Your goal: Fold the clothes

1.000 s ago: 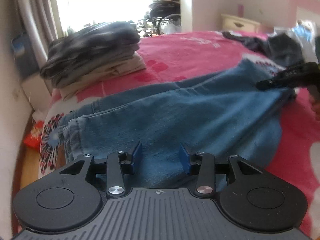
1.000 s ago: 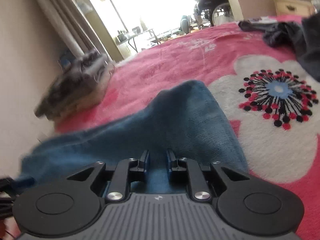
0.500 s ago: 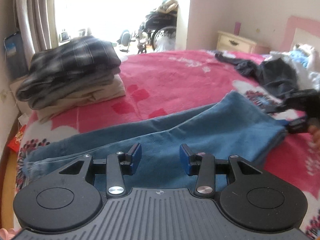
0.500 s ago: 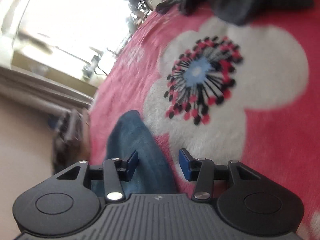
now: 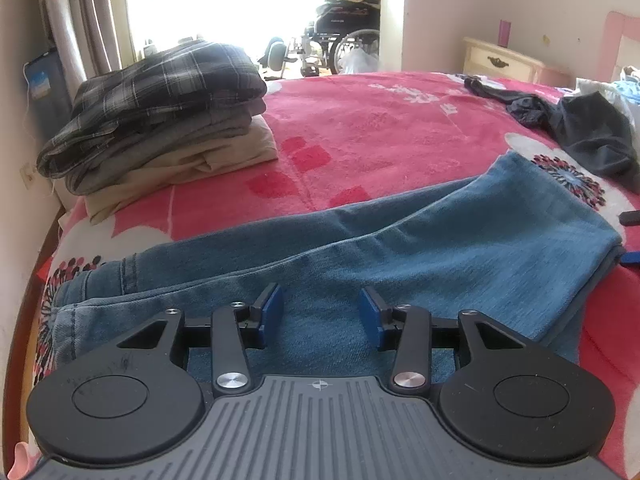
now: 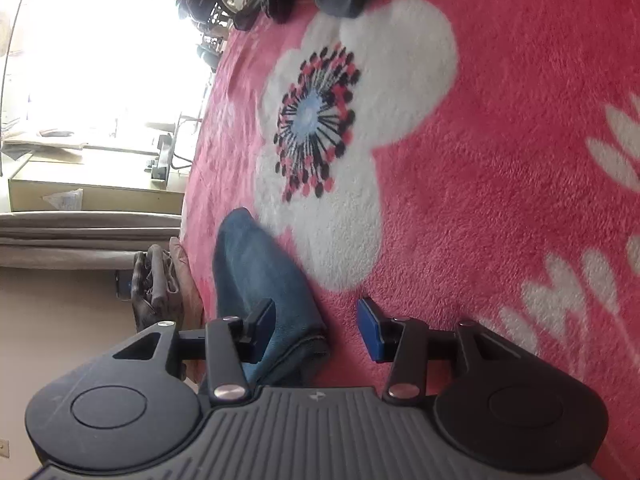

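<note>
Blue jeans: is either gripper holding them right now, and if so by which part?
Neither. The left gripper sits open above the jeans mid-leg, and the right gripper is open at their folded end, jaws spread, nothing between them.

A pink floral blanket (image 5: 380,128) covers the bed. At twelve o'clock, a glaring bright doorway with a wheelchair (image 5: 344,36); curtains (image 5: 76,20) at eleven; a cream nightstand (image 5: 500,60) at one.
</note>
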`<state>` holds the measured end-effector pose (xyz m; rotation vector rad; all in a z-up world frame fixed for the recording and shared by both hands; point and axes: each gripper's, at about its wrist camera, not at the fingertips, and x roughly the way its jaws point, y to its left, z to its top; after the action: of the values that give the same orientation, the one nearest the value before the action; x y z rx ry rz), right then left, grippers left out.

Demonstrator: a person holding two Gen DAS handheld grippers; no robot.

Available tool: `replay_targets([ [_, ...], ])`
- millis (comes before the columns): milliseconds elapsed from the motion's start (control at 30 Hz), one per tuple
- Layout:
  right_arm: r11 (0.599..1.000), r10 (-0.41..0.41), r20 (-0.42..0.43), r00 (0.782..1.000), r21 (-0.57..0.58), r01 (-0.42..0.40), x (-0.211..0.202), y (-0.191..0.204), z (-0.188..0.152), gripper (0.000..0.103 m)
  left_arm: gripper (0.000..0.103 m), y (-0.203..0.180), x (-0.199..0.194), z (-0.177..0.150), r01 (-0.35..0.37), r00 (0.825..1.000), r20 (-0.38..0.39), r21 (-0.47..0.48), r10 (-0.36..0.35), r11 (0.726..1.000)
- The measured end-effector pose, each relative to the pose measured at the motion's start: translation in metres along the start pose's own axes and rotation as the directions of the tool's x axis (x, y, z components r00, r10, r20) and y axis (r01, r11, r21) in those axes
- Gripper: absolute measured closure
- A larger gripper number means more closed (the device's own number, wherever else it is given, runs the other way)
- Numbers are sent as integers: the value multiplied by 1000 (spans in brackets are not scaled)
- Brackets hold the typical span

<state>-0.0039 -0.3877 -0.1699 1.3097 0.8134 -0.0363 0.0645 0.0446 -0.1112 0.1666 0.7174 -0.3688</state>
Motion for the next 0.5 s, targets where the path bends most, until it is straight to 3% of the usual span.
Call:
replay_targets([
  [133, 1000, 14, -19, 1000, -5, -14, 11, 5, 4, 44, 59, 1, 1, 0, 3, 1000, 1, -11, -3, 1000],
  [333, 1000, 1, 49, 999, -15, -1, 4, 11, 4, 45, 59, 1, 1, 1, 2, 1000, -1, -11, -2, 1000],
  [500, 995, -26, -3, 1000, -97, 26, 21, 26, 19, 43, 59, 2, 1, 0, 8, 1000, 3, -11, -8, 1000],
])
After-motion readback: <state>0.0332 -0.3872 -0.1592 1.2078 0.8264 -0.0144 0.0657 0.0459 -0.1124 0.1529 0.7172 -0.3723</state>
